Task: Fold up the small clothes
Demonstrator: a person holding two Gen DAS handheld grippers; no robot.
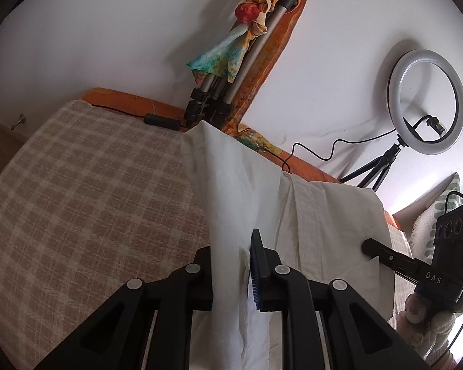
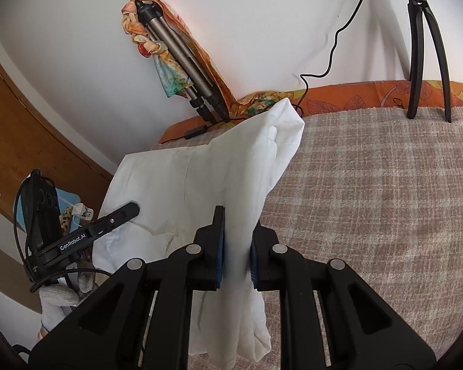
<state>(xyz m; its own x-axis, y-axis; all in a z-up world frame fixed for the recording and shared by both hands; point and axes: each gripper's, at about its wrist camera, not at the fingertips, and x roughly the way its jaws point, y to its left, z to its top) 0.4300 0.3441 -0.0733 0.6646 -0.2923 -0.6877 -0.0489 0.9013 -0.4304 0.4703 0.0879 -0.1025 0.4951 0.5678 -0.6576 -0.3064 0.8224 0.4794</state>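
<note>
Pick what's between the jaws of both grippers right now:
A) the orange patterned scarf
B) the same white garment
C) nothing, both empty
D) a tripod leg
B: the left gripper and the right gripper each have their jaws shut on the white garment, which hangs between them over the checked blanket.

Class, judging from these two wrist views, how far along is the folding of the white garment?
Done: both grippers have picked it up. The left gripper and right gripper are each shut on the white garment. In hand: it hangs stretched between them above the checked blanket, one end pointing up. Left: no neat fold shows yet; laying it flat and folding remain.
</note>
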